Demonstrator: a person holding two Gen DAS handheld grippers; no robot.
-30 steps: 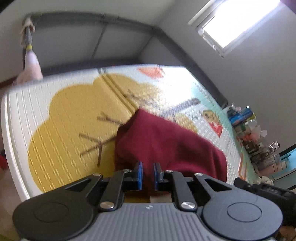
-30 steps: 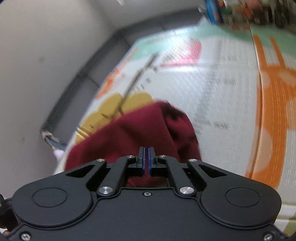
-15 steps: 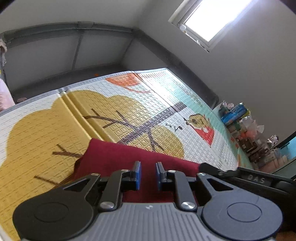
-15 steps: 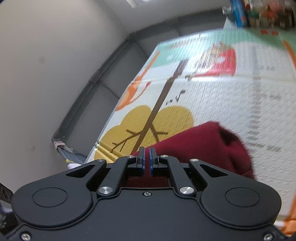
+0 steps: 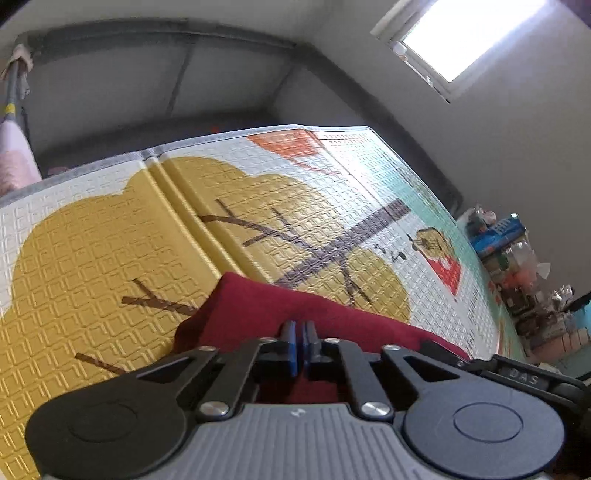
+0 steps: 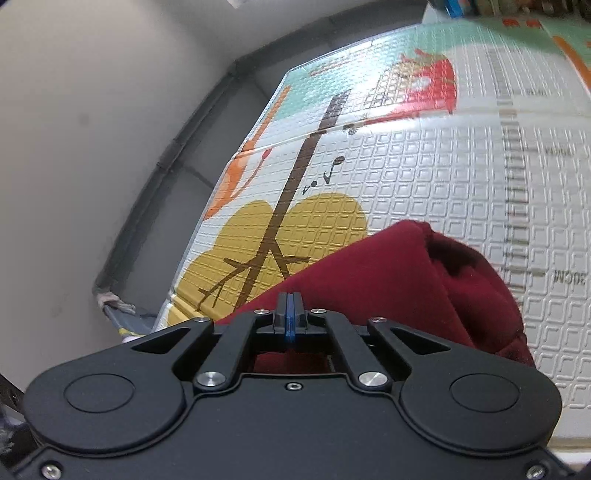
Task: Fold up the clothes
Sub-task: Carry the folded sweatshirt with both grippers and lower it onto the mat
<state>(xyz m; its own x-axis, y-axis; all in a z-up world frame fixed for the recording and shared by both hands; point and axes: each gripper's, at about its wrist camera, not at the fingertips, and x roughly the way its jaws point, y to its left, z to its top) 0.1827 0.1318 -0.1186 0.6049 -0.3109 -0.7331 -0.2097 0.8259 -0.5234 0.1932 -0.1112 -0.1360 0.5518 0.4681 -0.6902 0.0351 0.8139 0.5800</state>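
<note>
A dark red garment (image 5: 258, 310) lies folded on the patterned play mat (image 5: 110, 258). My left gripper (image 5: 300, 332) sits low over its near edge with the blue pads almost together; I cannot see cloth between them. In the right wrist view the garment (image 6: 388, 280) bulges in a thick fold at the right. My right gripper (image 6: 290, 314) is over its near edge with the pads pressed together; cloth between them is not visible. The right gripper's body shows at the lower right of the left wrist view (image 5: 524, 373).
The mat's far edge meets a grey floor strip and grey walls (image 5: 184, 74). A pink cloth on a pole (image 5: 14, 158) stands at the far left. Cluttered boxes and toys (image 5: 517, 266) line the right wall under a bright window (image 5: 480, 33).
The left gripper's pads were apart half a second ago and have closed to a narrow gap. The garment went from lifted and bunched to lying flatter on the mat. Both grippers have lowered.
</note>
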